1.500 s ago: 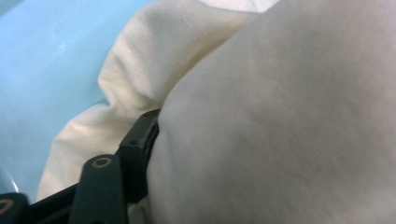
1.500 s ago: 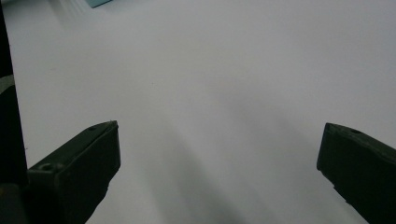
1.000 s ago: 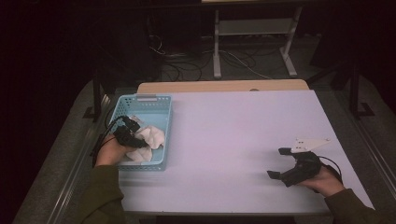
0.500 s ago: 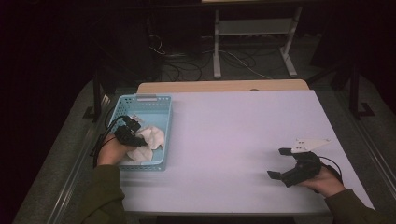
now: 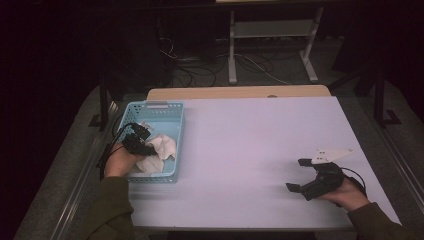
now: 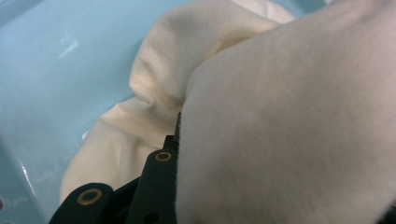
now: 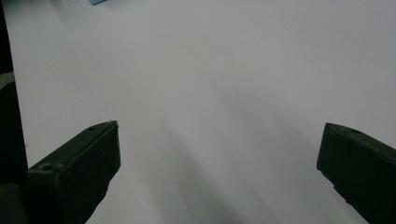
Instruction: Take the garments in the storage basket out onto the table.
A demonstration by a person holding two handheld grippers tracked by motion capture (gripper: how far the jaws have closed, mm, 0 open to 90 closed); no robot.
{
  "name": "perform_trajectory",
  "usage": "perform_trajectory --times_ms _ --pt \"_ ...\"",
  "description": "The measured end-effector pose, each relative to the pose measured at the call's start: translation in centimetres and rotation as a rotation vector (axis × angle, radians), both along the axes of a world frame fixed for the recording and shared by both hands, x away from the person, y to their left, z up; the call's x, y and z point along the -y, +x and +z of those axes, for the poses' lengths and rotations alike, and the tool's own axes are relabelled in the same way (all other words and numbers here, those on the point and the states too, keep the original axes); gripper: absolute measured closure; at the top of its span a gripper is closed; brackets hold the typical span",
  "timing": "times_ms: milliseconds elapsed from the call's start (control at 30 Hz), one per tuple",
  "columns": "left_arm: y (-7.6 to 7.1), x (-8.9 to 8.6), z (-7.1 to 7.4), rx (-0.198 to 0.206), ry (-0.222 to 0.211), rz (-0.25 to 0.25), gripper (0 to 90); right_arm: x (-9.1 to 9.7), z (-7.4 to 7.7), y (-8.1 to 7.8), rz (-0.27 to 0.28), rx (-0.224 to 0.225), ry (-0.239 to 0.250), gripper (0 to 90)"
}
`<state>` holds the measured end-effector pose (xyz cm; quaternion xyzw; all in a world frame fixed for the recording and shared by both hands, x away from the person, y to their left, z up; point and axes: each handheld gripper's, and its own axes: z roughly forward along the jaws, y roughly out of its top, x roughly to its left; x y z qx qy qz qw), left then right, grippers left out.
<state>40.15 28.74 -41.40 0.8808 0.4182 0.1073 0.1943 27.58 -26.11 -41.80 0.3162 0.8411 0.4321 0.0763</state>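
Nearest the person, the right gripper (image 5: 300, 176) rests low over the bare white table (image 5: 250, 145) at its near right corner, jaws spread wide with nothing between them; the right gripper view shows only tabletop in the gap. On the left, a little farther in, the left gripper (image 5: 145, 146) reaches down into the light blue plastic basket (image 5: 172, 115) at the table's left edge. Its jaws have just been closing, and the left gripper view shows a fold of the cream cloth (image 6: 280, 130) pressed against the one jaw in sight. The cloth lies crumpled in the basket's near half. Beyond the table stands a wooden board (image 5: 240, 92).
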Motion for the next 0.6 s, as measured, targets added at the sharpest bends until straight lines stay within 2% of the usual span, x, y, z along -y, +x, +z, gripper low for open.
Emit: perform_trajectory --times_ms 600 --pt "-0.7 -0.4 2.9 0.069 -0.043 0.051 70.8 0.1 0.0 0.1 -0.003 -0.006 0.003 0.0"
